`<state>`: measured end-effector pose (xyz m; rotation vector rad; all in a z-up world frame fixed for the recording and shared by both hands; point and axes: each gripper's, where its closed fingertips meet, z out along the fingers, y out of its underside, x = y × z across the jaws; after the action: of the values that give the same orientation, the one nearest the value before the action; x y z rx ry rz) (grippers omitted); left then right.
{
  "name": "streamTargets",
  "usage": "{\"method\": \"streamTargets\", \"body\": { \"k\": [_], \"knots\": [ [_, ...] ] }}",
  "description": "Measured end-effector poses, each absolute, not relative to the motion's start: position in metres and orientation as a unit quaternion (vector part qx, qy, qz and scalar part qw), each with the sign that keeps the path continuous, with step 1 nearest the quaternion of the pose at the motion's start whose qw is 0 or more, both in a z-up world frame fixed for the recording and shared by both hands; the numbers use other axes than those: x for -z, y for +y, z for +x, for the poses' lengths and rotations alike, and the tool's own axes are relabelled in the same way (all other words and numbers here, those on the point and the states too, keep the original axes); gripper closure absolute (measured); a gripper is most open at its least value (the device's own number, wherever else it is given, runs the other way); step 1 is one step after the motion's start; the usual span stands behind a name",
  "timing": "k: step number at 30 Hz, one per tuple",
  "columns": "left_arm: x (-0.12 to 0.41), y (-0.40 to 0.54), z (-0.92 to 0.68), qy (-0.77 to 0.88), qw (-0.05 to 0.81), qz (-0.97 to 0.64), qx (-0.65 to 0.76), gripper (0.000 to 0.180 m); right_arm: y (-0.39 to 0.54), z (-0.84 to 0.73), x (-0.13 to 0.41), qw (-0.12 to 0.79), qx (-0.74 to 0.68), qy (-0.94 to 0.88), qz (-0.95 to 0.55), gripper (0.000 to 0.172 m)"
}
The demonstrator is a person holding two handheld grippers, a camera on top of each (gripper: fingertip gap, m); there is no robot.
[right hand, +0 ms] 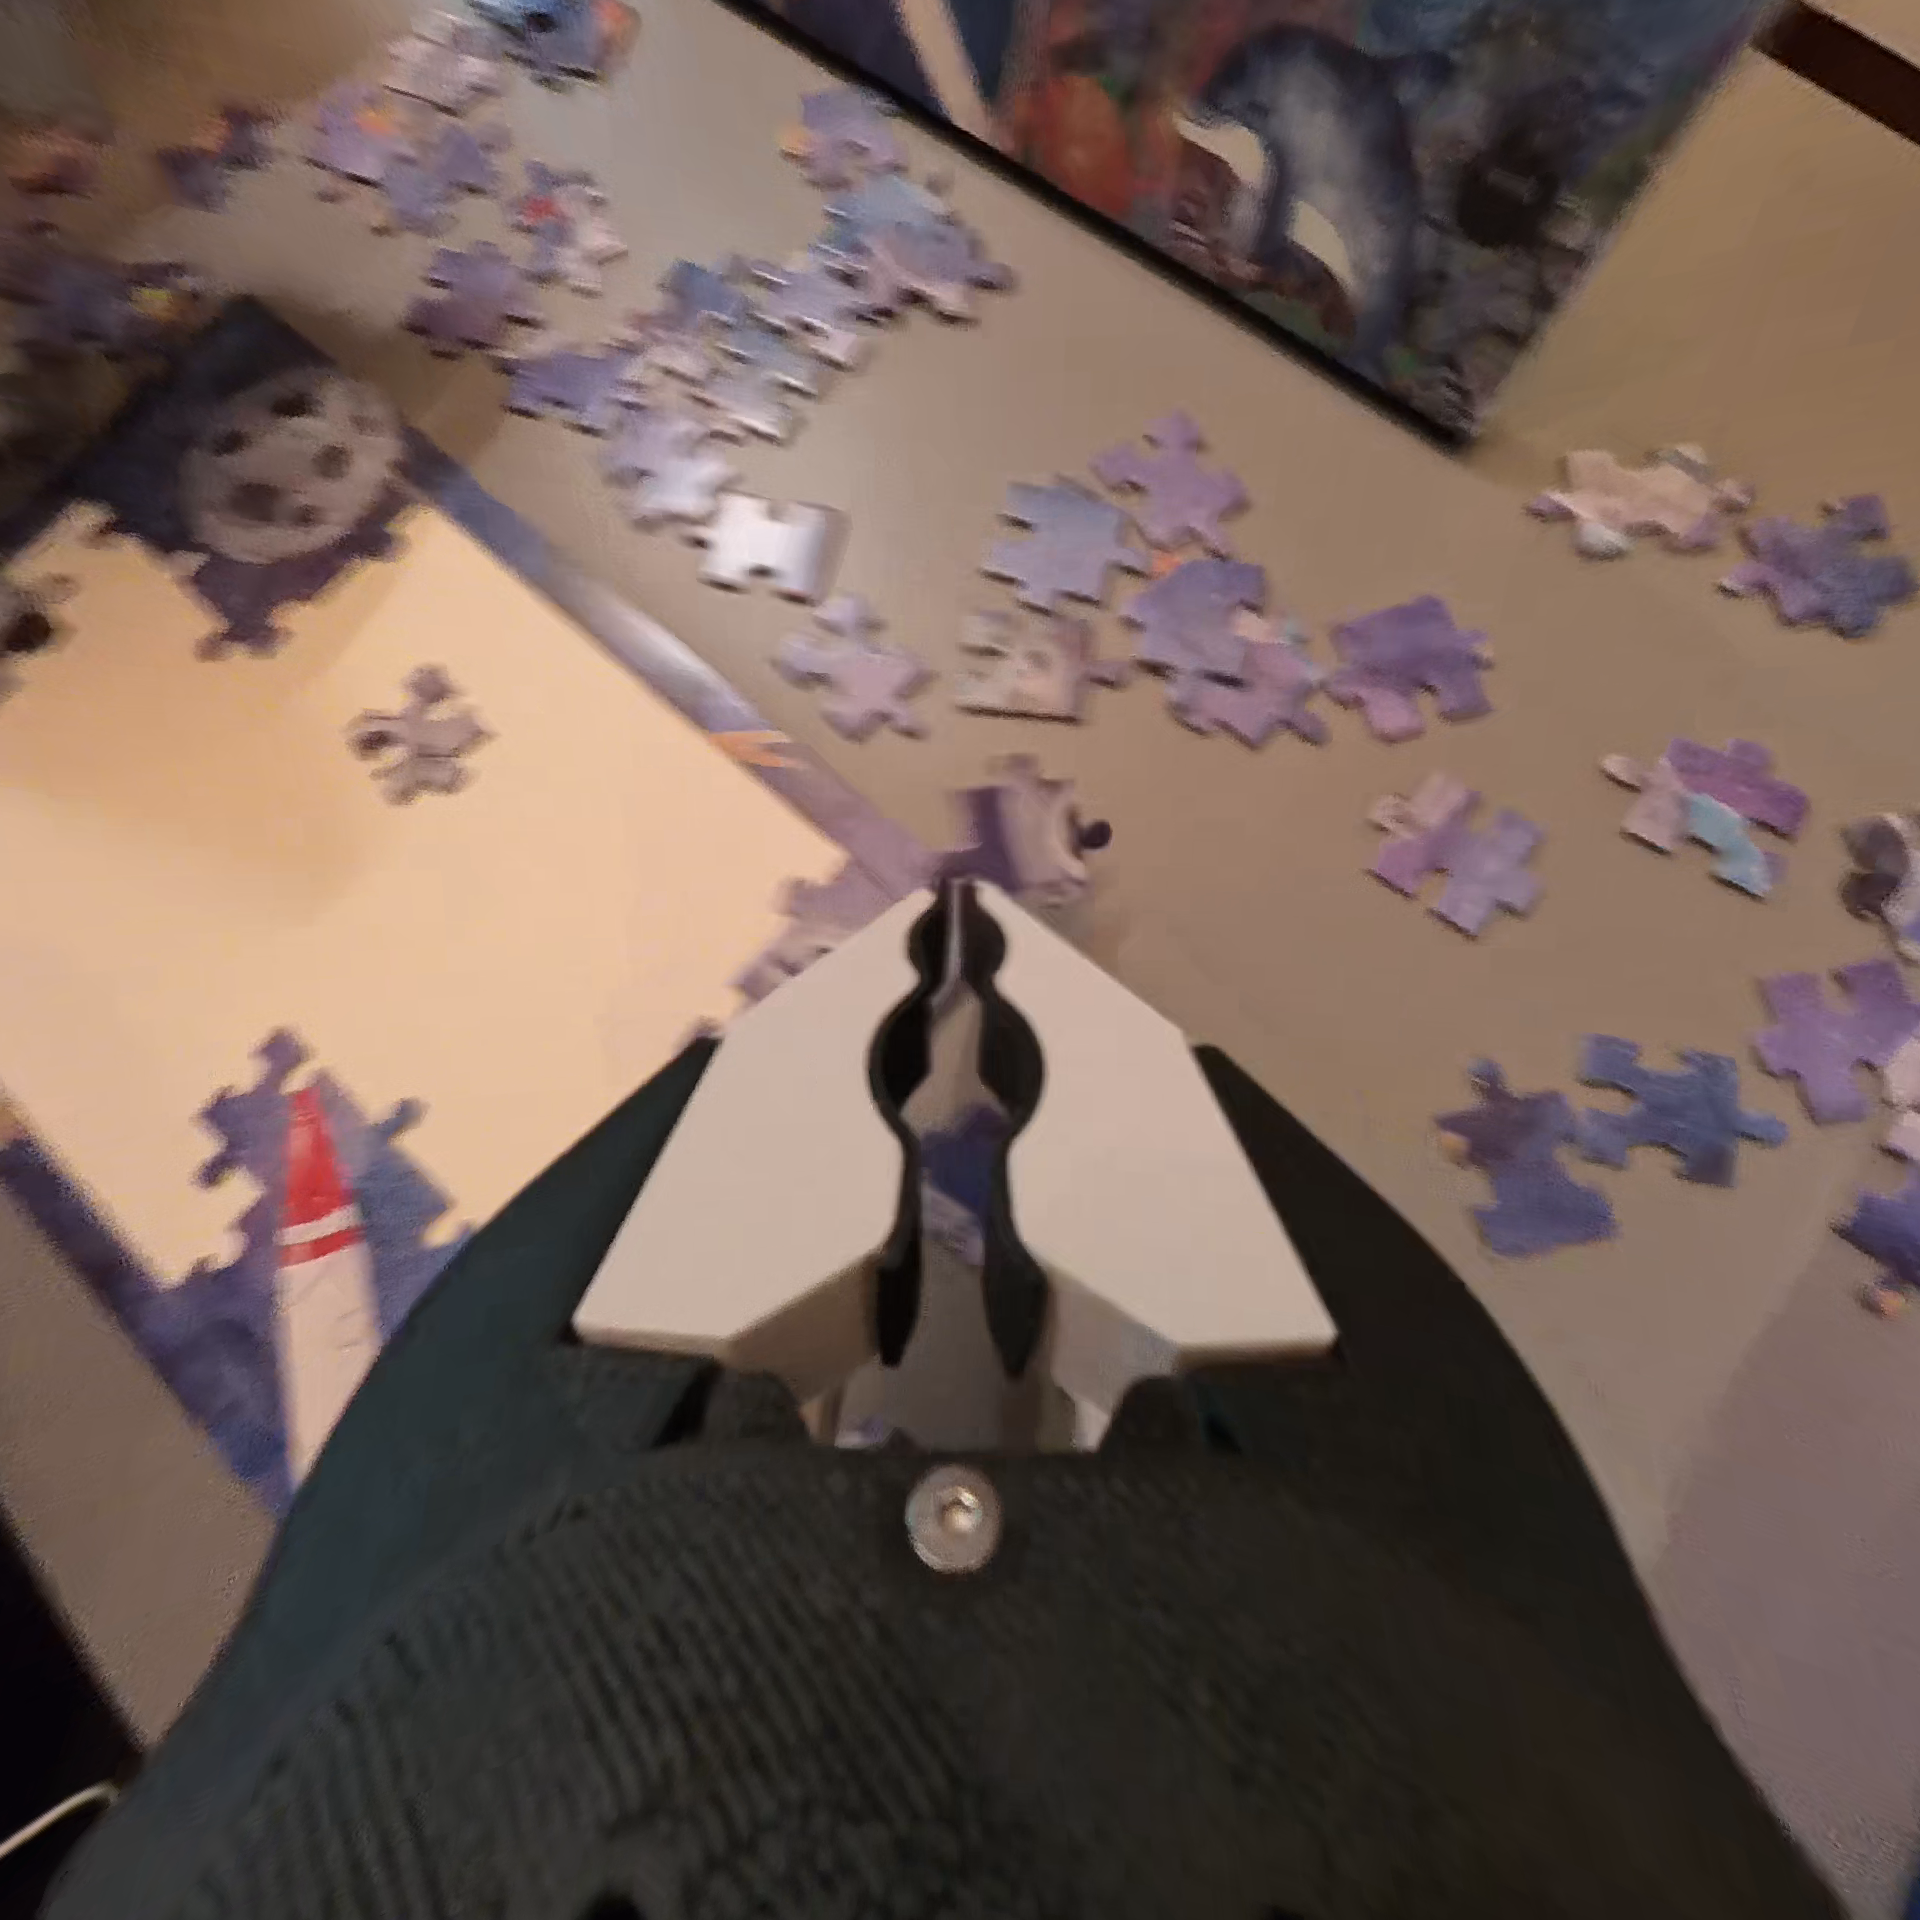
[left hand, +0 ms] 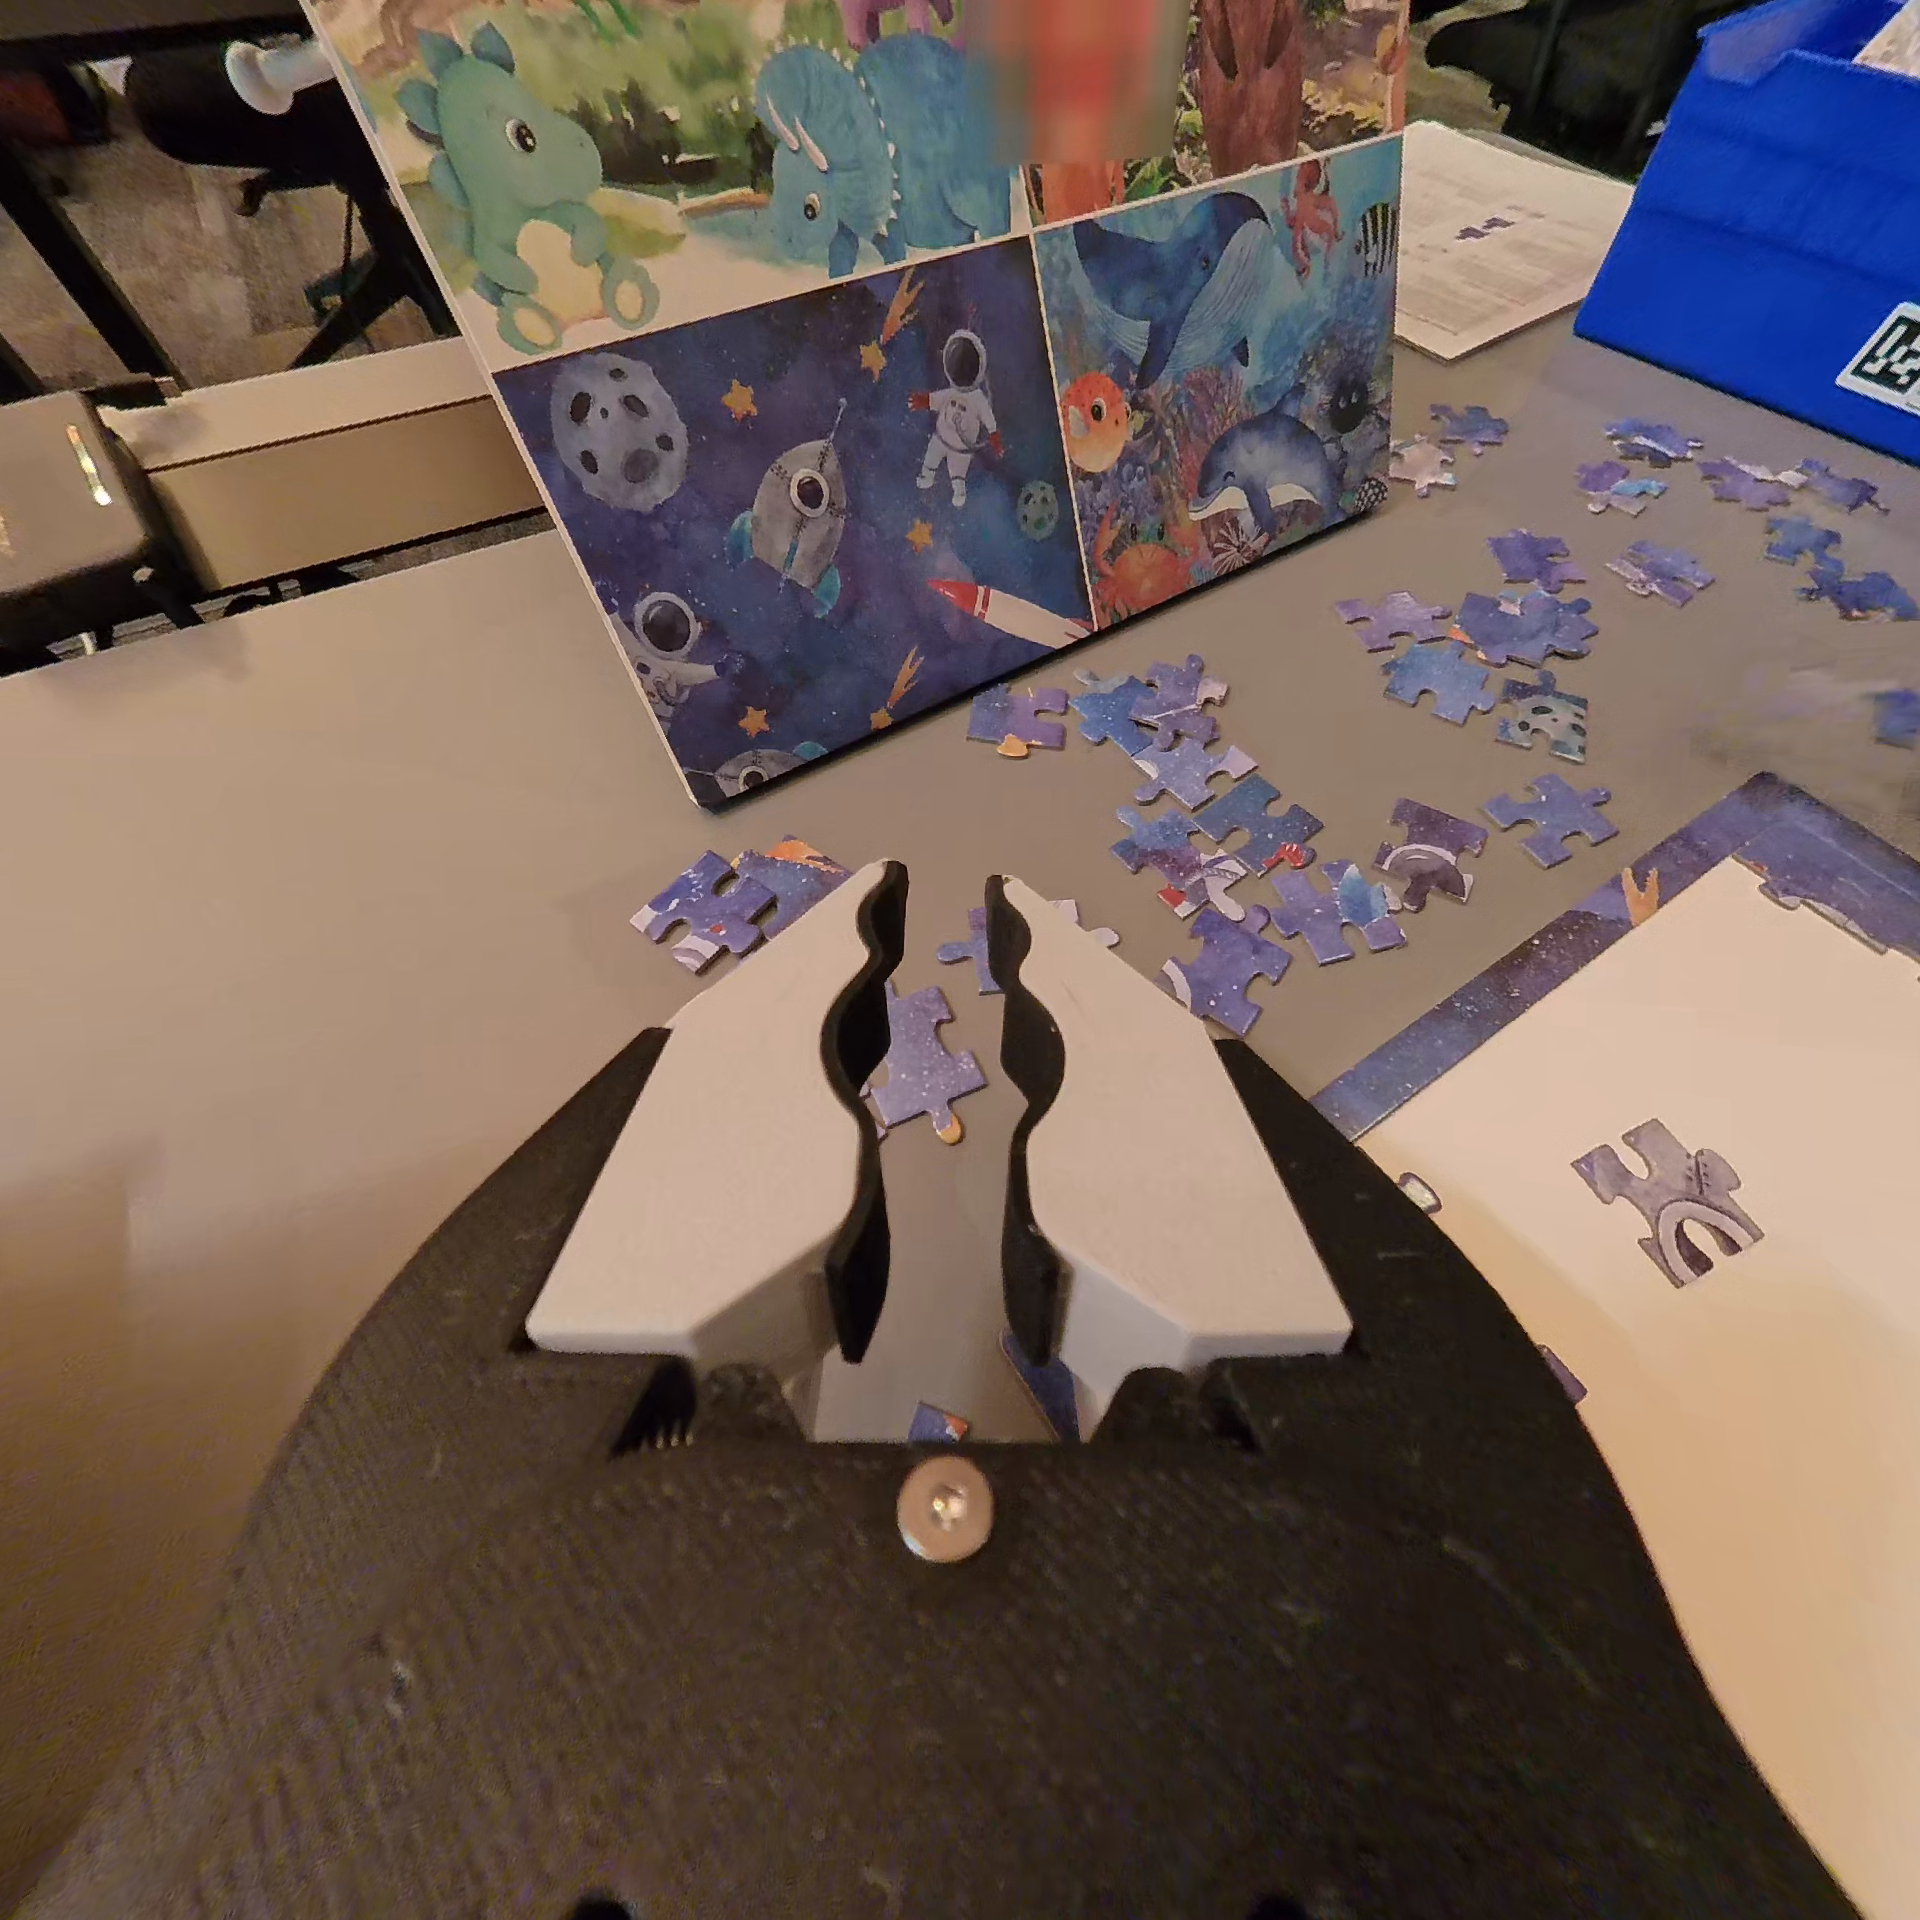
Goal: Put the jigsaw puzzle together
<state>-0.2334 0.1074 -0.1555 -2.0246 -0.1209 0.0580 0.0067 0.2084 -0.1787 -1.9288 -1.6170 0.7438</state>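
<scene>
Clearly the right hand-held gripper (right hand: 954,896) is clenched on a purple puzzle piece (right hand: 1023,831) — the thin card is pinched by one edge at the very fingertips and sticks out forward above the table (right hand: 1299,935), just beside the corner of the puzzle frame (right hand: 665,644). Such a piece looks light, flat and fairly stiff, but it would probably bend or swivel if gripped only by a tab, so a hold across its body seems safer. The left hand-held gripper (left hand: 945,883) is released, its fingers slightly apart and pressing nothing — it hovers over loose pieces (left hand: 920,1060) on the table. Further out lie many scattered pieces (left hand: 1247,821), the cream tray with one piece (left hand: 1668,1200) laid in it, a picture-covered puzzle box (left hand: 831,468) and a blue bin (left hand: 1766,229).
</scene>
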Motion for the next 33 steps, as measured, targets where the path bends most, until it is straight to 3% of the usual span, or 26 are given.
{"method": "streamTargets", "body": {
  "k": [6,11,17,21,27,33],
  "knots": [
    [0.155,0.108,-0.23,-0.046,0.529,-0.847,-0.021,0.167,0.121,-0.009,0.179,0.235,-0.283,-0.651,-0.664,0.166],
    [0.151,0.109,-0.224,-0.039,0.535,-0.844,-0.015,0.167,0.165,0.005,0.174,0.297,-0.214,-0.635,-0.68,0.162],
    [0.151,0.11,-0.22,-0.037,0.536,-0.844,-0.006,0.166,0.217,0.002,0.206,0.251,-0.246,-0.575,-0.739,0.119],
    [0.152,0.11,-0.222,-0.039,0.535,-0.844,-0.008,0.166,0.227,-0.013,0.218,0.249,-0.263,-0.569,-0.738,0.119],
    [0.152,0.11,-0.223,-0.039,0.534,-0.844,-0.008,0.166,0.223,-0.014,0.219,0.246,-0.234,-0.598,-0.726,0.14],
    [0.153,0.11,-0.222,-0.035,0.532,-0.846,-0.012,0.166,0.22,-0.015,0.22,0.233,-0.243,-0.606,-0.721,0.141]
  ]
}}
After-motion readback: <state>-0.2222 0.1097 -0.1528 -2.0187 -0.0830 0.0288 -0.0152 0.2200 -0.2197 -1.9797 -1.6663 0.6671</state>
